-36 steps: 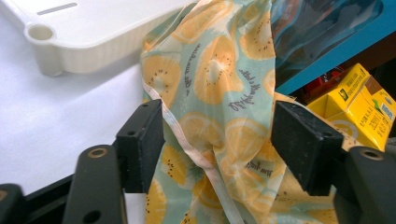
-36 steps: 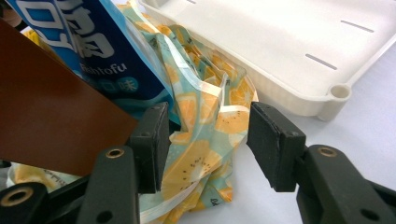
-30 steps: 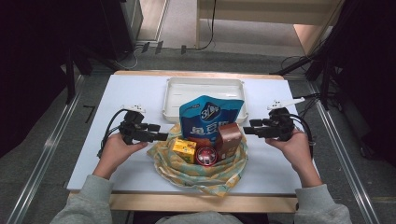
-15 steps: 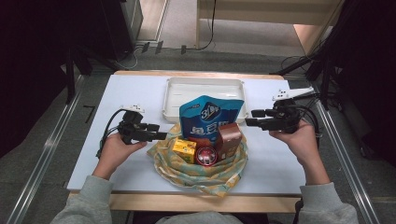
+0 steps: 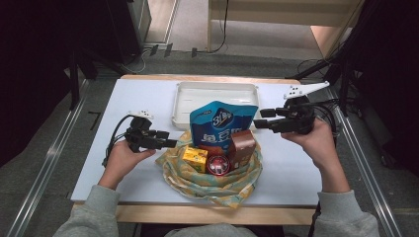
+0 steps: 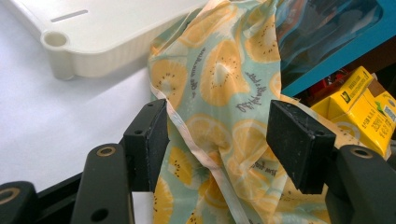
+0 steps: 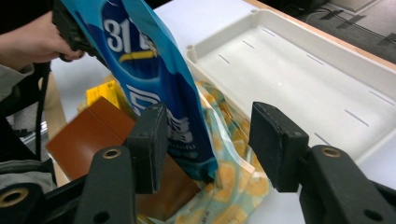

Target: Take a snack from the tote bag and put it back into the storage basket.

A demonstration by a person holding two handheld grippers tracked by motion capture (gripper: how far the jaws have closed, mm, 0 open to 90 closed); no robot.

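Observation:
A lemon-print cloth bag [image 5: 212, 180] lies open at the table's front middle. In it stand a tall blue snack pouch [image 5: 222, 126], a brown box [image 5: 242, 145], a yellow box [image 5: 195, 158] and a red round tin [image 5: 218, 165]. My left gripper [image 5: 173, 143] points at the bag's left rim. Its jaws have just closed a little but stand open, with the loose cloth [image 6: 219, 79] between them [image 6: 217, 126]. My right gripper [image 5: 260, 118] hovers raised by the pouch's right edge. It has just opened slightly and is open [image 7: 208, 135], the pouch's edge [image 7: 149, 70] between its jaws, unpressed.
An empty white tray [image 5: 217, 96] sits just behind the bag, close to both grippers' lines [image 6: 107, 32] [image 7: 303, 70]. The white tabletop [image 5: 143, 98] has bare room left and right of the bag. Cables trail from each gripper.
My right gripper has risen and now sits level with the pouch's upper right corner. The left gripper and the bag's contents have stayed where they were.

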